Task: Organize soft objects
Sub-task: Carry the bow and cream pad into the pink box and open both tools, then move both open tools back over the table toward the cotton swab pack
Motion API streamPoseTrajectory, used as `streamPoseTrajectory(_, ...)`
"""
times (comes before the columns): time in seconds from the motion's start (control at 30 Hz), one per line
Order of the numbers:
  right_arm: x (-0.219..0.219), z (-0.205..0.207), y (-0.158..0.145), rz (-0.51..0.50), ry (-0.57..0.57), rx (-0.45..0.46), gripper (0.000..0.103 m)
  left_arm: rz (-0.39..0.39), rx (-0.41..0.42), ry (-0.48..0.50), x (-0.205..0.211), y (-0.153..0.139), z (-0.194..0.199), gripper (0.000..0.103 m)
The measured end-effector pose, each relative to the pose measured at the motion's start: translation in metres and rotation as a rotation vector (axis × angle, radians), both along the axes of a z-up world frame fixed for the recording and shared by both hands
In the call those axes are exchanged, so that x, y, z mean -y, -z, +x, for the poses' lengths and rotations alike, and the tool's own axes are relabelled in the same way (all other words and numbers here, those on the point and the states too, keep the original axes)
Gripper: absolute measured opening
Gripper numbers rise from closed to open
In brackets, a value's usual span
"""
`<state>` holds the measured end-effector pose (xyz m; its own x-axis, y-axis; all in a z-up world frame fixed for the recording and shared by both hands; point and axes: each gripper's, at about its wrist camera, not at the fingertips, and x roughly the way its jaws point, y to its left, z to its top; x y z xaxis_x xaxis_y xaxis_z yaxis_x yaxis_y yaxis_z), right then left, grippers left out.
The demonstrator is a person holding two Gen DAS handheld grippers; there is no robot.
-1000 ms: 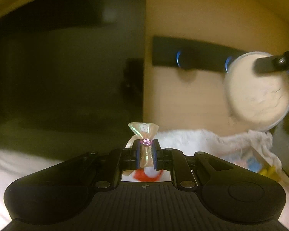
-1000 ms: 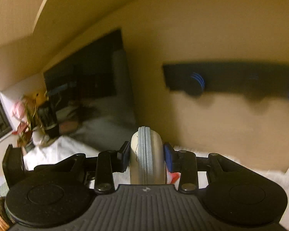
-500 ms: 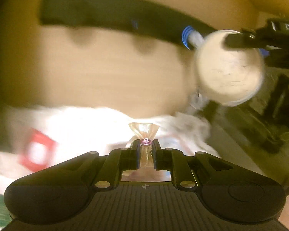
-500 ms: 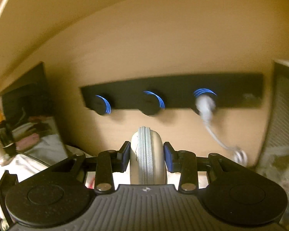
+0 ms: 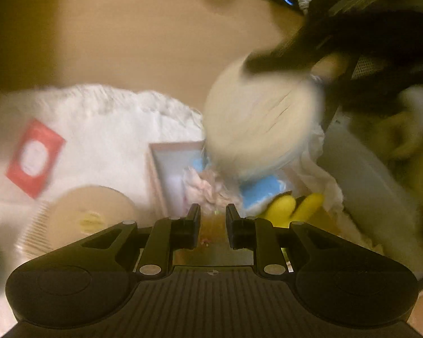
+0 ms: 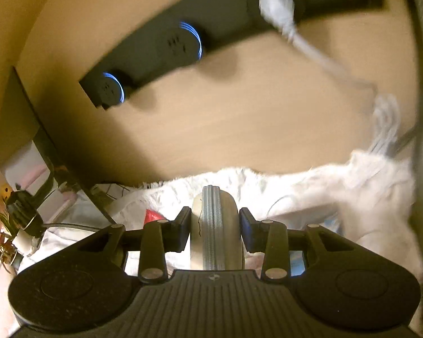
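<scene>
My right gripper is shut on a round cream zippered pouch, held edge-on above a white fluffy cloth. The pouch also shows in the left wrist view, blurred, over an open box. My left gripper is open, its fingers apart. A small shiny gold gift bag lies blurred between and below them, over the box. In the box are pink fluff, a blue soft thing and a yellow soft thing.
A red packet and a round tan disc lie on the white cloth. A black outlet strip with a white plug is on the wooden wall. A grey bin stands to the right.
Both grippers tilted downward toward the box. My left gripper opened and the gold bag dropped from between the fingertips. My right gripper brought the pouch lower, over the box.
</scene>
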<state>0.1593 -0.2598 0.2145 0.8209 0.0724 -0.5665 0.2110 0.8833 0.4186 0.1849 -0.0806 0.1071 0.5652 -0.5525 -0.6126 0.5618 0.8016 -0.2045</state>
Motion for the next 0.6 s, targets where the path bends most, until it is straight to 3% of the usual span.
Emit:
streamPoseTrajectory(0.17, -0.004, 0.027, 0.071, -0.041, 0.025, -0.186, 0.036, -0.041, 0.021, -0.076, -0.039, -0.025, -0.008, 0.021)
streamPoseTrajectory(0.27, -0.001, 0.017, 0.082, 0.015, 0.023, -0.164, 0.037, -0.095, 0.035, -0.143, -0.073, -0.037, -0.017, 0.021)
streamPoseTrajectory(0.33, -0.006, 0.013, 0.081, -0.001, 0.010, -0.158, 0.037, -0.096, 0.048, -0.186, -0.097, -0.043, -0.020, 0.021)
streamPoseTrajectory(0.43, -0.018, 0.007, 0.068, -0.122, 0.015, -0.163, 0.041, -0.046, 0.083, -0.283, -0.137, -0.053, -0.014, 0.021)
streamPoseTrajectory(0.57, -0.037, -0.003, 0.028, -0.273, 0.033, -0.066, 0.065, -0.067, 0.104, -0.442, -0.196, -0.067, -0.007, 0.021)
streamPoseTrajectory(0.6, -0.044, -0.001, 0.019, -0.307, 0.029, -0.042, 0.067, -0.087, 0.105, -0.480, -0.210, -0.068, -0.007, 0.021)
